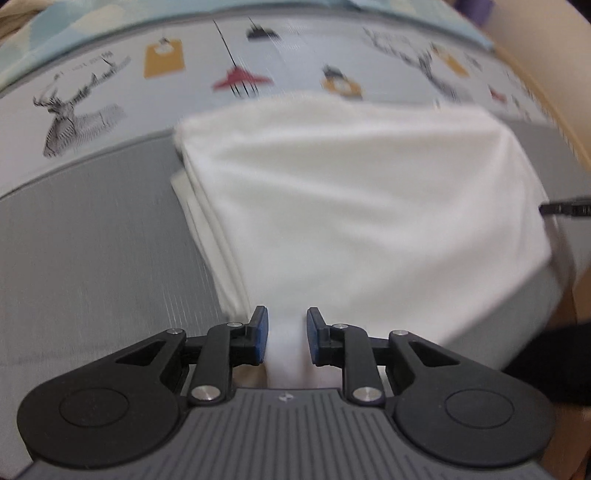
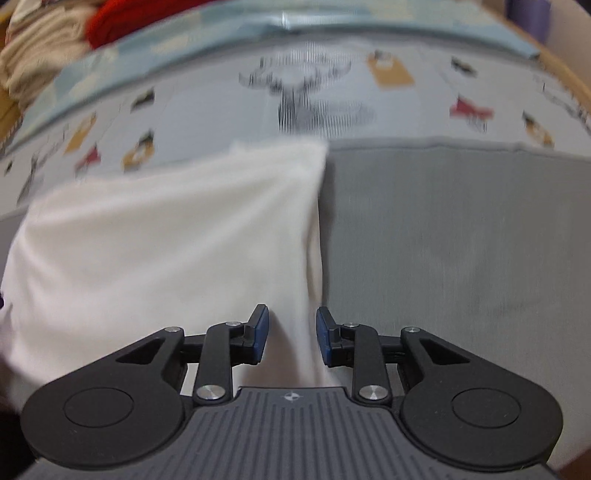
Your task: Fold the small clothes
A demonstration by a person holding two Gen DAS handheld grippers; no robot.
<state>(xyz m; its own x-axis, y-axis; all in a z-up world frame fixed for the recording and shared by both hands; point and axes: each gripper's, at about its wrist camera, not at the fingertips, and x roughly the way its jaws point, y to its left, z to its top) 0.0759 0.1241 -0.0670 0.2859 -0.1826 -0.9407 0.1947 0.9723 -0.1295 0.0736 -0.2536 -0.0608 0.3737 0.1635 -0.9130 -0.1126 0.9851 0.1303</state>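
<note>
A folded white garment (image 1: 351, 206) lies on a grey mat (image 1: 92, 258), with layered edges showing along its left side. My left gripper (image 1: 287, 338) points down at its near edge. Its blue pads stand apart, and a strip of the white cloth runs between them without being pinched. In the right wrist view the same garment (image 2: 166, 240) fills the left half, its right edge a straight fold on the grey mat (image 2: 461, 240). My right gripper (image 2: 292, 336) is open over that edge, with cloth lying loose between its jaws.
A printed sheet with deer and lamp drawings (image 1: 295, 55) covers the surface beyond the mat. A heap of beige clothes (image 2: 33, 55) and a red garment (image 2: 122, 18) sit at the far left. A black part (image 1: 569, 208) juts in at the garment's right edge.
</note>
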